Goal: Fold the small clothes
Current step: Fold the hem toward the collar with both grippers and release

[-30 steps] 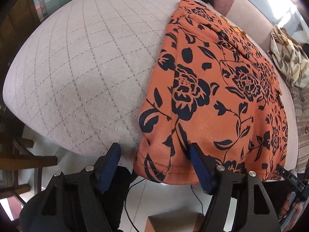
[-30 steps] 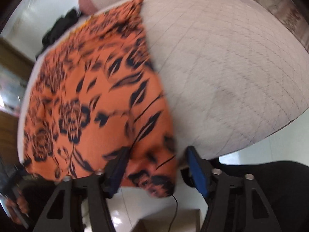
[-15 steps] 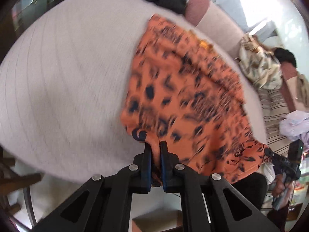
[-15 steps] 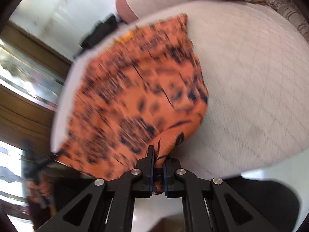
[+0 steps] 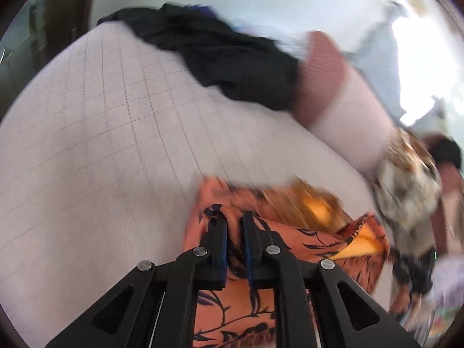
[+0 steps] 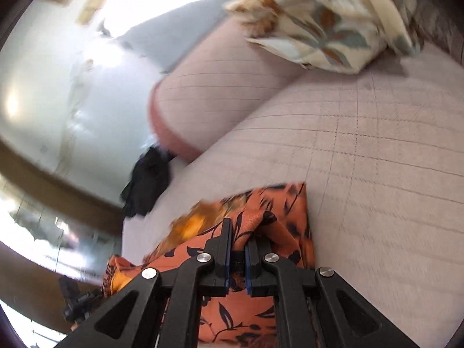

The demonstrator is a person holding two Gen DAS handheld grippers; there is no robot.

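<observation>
An orange garment with black flowers [image 5: 290, 232] lies bunched on the pale quilted sofa seat [image 5: 101, 145]. My left gripper [image 5: 234, 220] is shut on its near left edge and holds that edge lifted over the rest of the cloth. In the right wrist view the same garment [image 6: 275, 211] is folded over itself, and my right gripper [image 6: 237, 232] is shut on its near right edge. The garment's yellow inner side shows in both views. Both views are blurred by motion.
A black garment [image 5: 226, 55] lies at the back of the seat beside a pink bolster [image 5: 342, 92]. A cream leaf-print cloth [image 6: 333, 20] lies crumpled near the bolster's other end. A wooden frame [image 6: 58, 185] stands past the seat's left end.
Both grippers closed on the garment's near hem, then carried it up and forward over the seat. The garment, spread flat before, is now doubled over itself.
</observation>
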